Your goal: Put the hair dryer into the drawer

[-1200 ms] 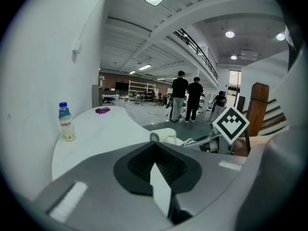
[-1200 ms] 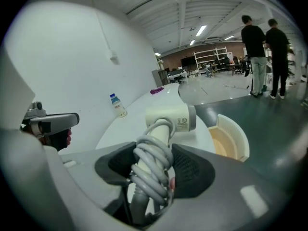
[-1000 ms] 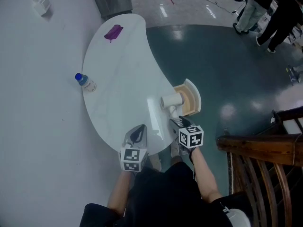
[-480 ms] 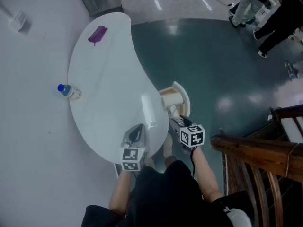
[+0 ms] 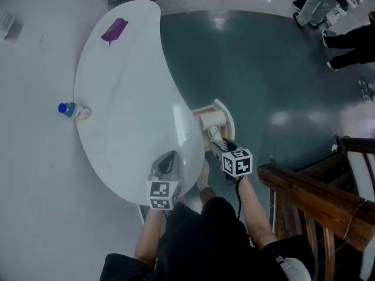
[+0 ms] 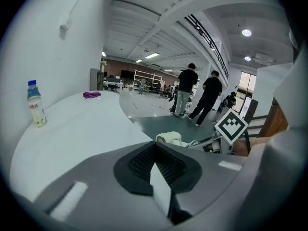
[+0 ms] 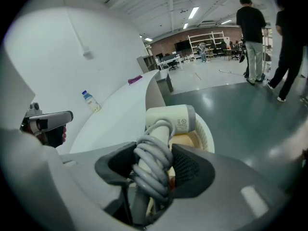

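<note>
Hair dryer (image 7: 169, 121): 1 only, white plastic w/ round barrel. Handle clamped btwn R gripper (image 7: 156, 170) ribbed black pads. Barrel sits just ahead of the jaws, over the open drawer (image 7: 206, 134), which has a curved white front and wood inside. Only R gripper view shows the grey cord (image 7: 153, 153) coiled round the handle. Head view alone shows the whole glossy, kidney-shaped white table (image 5: 123, 98). 1 blue-capped bottle (image 5: 73, 110) and 1 purple item (image 5: 114, 30) lie well ahead-left of L gripper (image 5: 167, 167), whose jaws are together w/ nothing btwn. L gripper view: 2 people standing far ahead.
</note>
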### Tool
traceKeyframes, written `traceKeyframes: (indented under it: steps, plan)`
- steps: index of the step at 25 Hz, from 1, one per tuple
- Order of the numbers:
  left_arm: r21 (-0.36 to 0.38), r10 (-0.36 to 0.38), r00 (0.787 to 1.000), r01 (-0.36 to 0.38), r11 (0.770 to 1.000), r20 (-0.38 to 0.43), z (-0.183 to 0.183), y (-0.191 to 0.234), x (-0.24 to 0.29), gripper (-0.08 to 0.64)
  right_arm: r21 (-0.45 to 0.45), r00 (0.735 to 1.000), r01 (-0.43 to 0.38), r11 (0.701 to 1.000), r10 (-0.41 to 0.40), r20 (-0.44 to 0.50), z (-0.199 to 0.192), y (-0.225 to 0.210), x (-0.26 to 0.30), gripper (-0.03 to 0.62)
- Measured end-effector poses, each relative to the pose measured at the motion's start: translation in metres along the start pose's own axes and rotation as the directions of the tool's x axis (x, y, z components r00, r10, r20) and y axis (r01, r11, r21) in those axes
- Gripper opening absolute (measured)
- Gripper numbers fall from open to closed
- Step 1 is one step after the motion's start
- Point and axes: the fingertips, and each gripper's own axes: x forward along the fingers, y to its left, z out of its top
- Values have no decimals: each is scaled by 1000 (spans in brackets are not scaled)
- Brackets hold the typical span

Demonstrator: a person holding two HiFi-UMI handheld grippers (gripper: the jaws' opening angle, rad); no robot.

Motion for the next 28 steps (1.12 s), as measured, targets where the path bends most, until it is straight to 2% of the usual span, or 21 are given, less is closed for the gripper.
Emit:
traceKeyframes:
  steps: [10,16,28]
  plan:
    - [-37,4,999,-5,999,-33,-14,8,43,8,15,996,-14,1000,15,-91,-14,-27,54,232]
    - [-57,15,997,-19,998,-72,-27,14,56,8,21,990,-21,1000,23,-138,-25,-37,80,232]
    - [-89,25,995,-34,995,-99,-42,19,71,8,25,977,-15,1000,20,-214,-38,-44,114,232]
